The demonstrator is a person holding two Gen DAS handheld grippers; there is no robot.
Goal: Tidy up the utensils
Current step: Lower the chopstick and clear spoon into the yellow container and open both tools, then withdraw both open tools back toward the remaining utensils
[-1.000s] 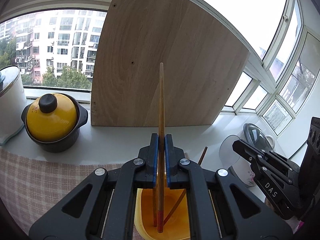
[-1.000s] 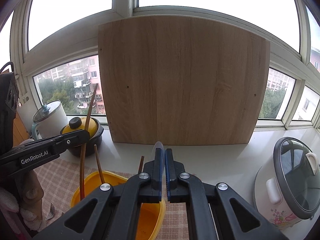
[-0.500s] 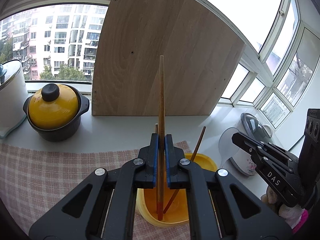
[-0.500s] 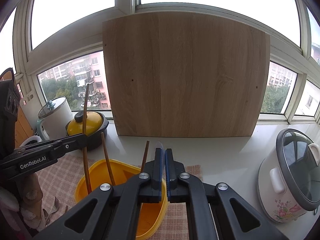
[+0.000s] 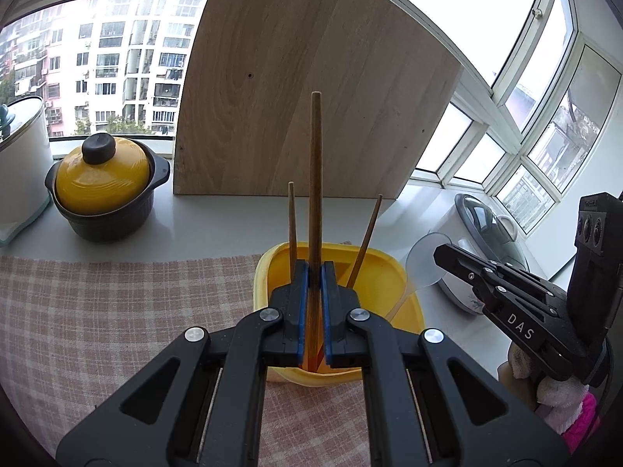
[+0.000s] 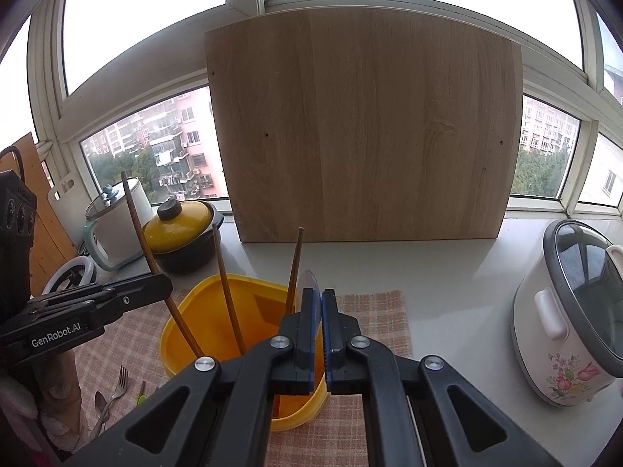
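Note:
My left gripper (image 5: 314, 272) is shut on a wooden chopstick (image 5: 315, 179), held upright with its lower end inside the yellow container (image 5: 385, 268). Two more chopsticks (image 5: 291, 218) lean in the container. In the right wrist view the left gripper (image 6: 161, 286) holds that chopstick (image 6: 138, 222) over the container (image 6: 183, 323). My right gripper (image 6: 320, 299) is shut on a clear plastic spoon (image 6: 309, 278), just right of the container; the spoon bowl shows in the left wrist view (image 5: 428, 257).
A checked cloth (image 5: 117, 311) lies under the container. A yellow-lidded pot (image 5: 103, 190) and a white cooker (image 5: 19, 155) stand left, a rice cooker (image 6: 572, 319) right, a wooden board (image 6: 366, 136) behind. A fork and spoon (image 6: 115, 393) lie on the cloth.
Both grippers have pulled back and risen relative to the container, so more of it shows. The held chopstick has come up with the left gripper, its lower end still inside.

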